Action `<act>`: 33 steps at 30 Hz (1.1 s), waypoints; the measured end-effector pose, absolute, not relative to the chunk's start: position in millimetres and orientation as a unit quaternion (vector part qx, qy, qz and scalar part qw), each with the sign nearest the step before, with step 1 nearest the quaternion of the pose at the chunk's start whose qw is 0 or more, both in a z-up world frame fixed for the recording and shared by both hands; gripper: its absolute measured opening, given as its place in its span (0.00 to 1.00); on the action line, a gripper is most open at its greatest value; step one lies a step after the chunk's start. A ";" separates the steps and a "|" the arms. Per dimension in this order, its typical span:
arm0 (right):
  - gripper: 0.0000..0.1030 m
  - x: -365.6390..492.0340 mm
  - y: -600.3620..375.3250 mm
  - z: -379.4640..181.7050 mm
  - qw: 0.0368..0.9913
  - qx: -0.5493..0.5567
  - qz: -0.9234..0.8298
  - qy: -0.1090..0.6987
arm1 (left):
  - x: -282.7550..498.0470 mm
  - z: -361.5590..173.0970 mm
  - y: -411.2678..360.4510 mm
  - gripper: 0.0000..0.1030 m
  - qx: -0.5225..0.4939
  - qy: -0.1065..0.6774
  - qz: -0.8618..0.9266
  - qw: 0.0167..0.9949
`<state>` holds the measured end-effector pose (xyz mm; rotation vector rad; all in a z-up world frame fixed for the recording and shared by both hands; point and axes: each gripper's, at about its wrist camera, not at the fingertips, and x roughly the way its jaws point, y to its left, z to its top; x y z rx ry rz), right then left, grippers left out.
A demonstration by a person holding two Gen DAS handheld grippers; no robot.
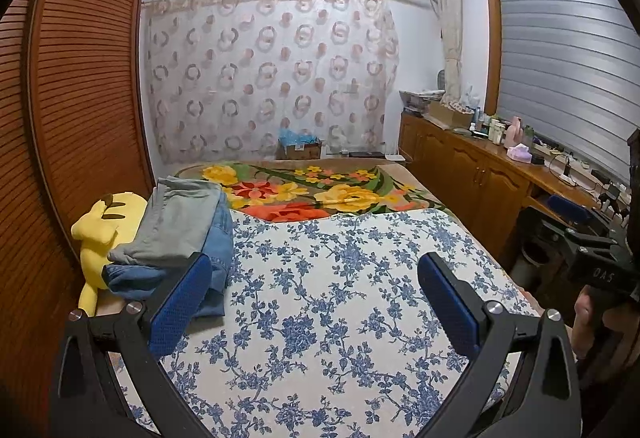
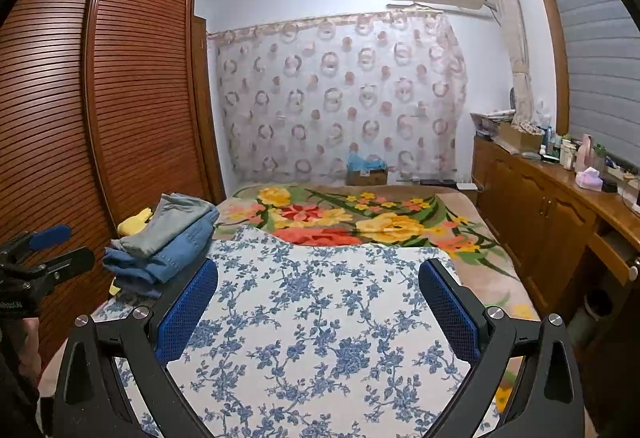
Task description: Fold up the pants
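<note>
While both grippers hover with nothing held, a blue-flowered white cloth (image 1: 328, 298) covers the near bed, a bright floral blanket (image 2: 360, 222) beyond it. Folded pants (image 1: 176, 234) sit stacked at the cloth's far left, against a yellow plush toy (image 1: 106, 226). Left gripper (image 1: 316, 302) and right gripper (image 2: 318, 304) stand spread wide, empty.

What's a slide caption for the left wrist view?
Open left gripper over floral cloth, folded pants stacked beside it.
</note>
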<state>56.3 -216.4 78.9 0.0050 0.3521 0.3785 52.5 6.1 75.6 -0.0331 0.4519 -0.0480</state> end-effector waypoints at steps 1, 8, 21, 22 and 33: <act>0.98 56.5 -216.5 78.8 0.967 0.002 0.187 0.174 | 52.6 75.6 6.2 1.00 -0.017 0.224 -0.024 0.974; 0.98 56.6 -220.9 79.4 0.967 0.002 0.188 0.174 | 52.6 75.8 6.3 1.00 -0.017 0.223 -0.023 0.974; 0.98 56.2 -223.1 79.7 0.967 0.002 0.189 0.173 | 52.5 74.1 7.1 1.00 -0.016 0.223 -0.023 0.974; 0.98 56.6 -223.3 79.8 0.967 0.003 0.189 0.173 | 52.5 74.1 7.2 1.00 -0.016 0.223 -0.023 0.974; 0.98 55.9 -222.7 79.1 0.967 0.004 0.190 0.172 | 52.9 73.7 7.4 1.00 -0.016 0.223 -0.024 0.974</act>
